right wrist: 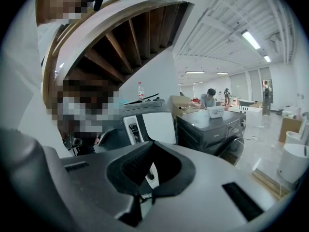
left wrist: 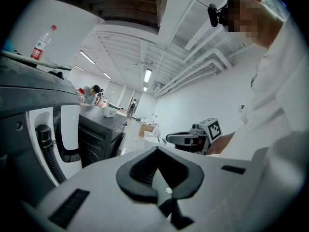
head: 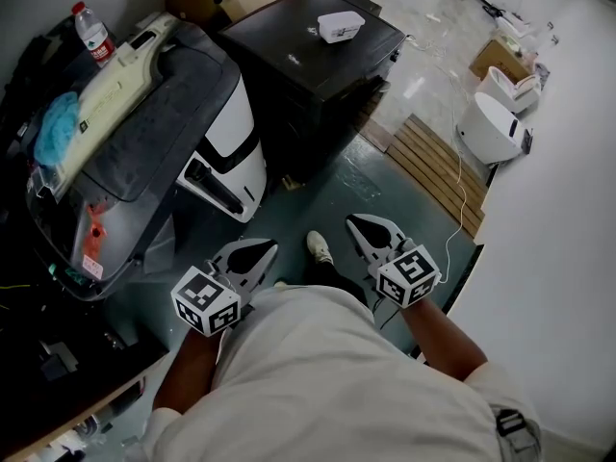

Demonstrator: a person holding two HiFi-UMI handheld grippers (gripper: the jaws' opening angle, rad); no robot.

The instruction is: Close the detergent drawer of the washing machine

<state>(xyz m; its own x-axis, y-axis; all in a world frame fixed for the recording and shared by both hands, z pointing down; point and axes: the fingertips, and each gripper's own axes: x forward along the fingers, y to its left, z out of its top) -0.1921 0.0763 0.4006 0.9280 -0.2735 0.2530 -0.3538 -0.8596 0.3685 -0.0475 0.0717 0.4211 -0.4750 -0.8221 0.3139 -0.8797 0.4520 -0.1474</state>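
Note:
A black washing machine [head: 318, 75] stands a little ahead of me with a small white box [head: 341, 25] on its top; it also appears in the left gripper view [left wrist: 99, 134] and the right gripper view [right wrist: 212, 129]. I cannot make out its detergent drawer from here. My left gripper [head: 268, 246] and right gripper [head: 354, 219] are held close to my body above the floor, well short of the machine. Both are shut with nothing between the jaws, as their own views show for the left gripper [left wrist: 157, 150] and the right gripper [right wrist: 153, 144].
A grey machine [head: 144, 133] with a white front panel [head: 236, 142] stands at the left, a water bottle [head: 93, 32] behind it. A wooden pallet [head: 438, 166] and a white round appliance [head: 493, 128] lie at the right. My shoe [head: 320, 248] is between the grippers.

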